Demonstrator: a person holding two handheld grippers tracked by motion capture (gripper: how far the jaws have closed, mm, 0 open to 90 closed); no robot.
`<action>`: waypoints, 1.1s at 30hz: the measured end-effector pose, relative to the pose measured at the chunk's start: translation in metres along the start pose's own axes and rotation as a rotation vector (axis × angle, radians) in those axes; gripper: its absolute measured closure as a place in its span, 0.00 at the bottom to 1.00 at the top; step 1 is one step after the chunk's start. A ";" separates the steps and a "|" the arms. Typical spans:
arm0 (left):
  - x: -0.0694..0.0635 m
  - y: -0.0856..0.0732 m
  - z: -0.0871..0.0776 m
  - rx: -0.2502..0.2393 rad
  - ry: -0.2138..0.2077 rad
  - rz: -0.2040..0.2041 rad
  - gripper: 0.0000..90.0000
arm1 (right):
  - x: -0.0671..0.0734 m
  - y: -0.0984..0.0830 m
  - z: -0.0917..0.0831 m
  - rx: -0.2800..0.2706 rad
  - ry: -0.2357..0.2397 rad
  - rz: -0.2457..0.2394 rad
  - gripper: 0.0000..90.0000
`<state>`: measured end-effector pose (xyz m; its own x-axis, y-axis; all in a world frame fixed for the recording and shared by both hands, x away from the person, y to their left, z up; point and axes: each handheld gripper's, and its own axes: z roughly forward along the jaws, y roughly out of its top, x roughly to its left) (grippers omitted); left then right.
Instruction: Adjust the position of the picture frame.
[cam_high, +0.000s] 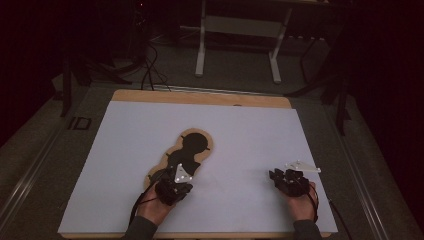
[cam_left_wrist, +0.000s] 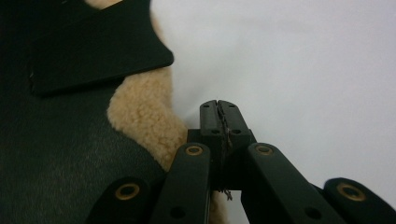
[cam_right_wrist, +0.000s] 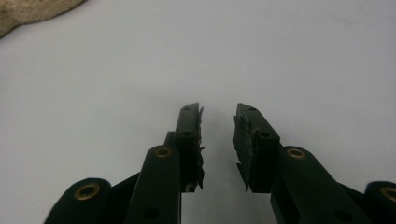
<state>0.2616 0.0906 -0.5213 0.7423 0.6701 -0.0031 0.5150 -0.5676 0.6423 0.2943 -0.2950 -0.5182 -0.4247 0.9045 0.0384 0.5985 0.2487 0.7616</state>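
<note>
The left hand-held gripper (cam_left_wrist: 219, 109) has its jaws pressed together with nothing between them, the tips resting just beside the woolly tan edge of the black garment (cam_left_wrist: 70, 140), which lies to that gripper's left and runs away ahead of it across the white tabletop (cam_high: 250, 135). With the jaws shut beside the fleece rather than around it, the likeliest trouble is a missed grasp: if they open and close where they are, they would probably catch only a few loose fibres or bare tabletop, and the garment would stay put or drag crooked. A black flap (cam_left_wrist: 98, 56) lying farther ahead on the garment could also be snagged and folded the wrong way if the tips slide forward under it. In the high view the garment (cam_high: 187, 150) stretches ahead of the left hand-held gripper (cam_high: 176, 181), near the middle of the tabletop. The right hand-held gripper (cam_right_wrist: 218, 140), jaws apart and empty, rests well away to the right of the garment (cam_right_wrist: 28, 11), too far to pin the cloth; an unanchored garment may simply slide when pulled.
</note>
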 end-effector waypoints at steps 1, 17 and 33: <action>0.004 -0.005 -0.003 -0.007 0.003 -0.016 1.00 | 0.000 0.000 0.000 0.003 -0.002 -0.001 0.79; 0.023 -0.028 -0.019 -0.012 0.052 -0.061 1.00 | 0.006 0.001 0.002 0.004 0.012 -0.014 0.79; 0.056 -0.046 -0.035 -0.006 0.136 -0.167 1.00 | 0.008 0.001 0.002 0.007 0.019 -0.020 0.79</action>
<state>0.2644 0.1705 -0.5243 0.5820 0.8131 -0.0065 0.6232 -0.4409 0.6459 0.2932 -0.2867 -0.5185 -0.4497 0.8925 0.0354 0.5942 0.2694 0.7578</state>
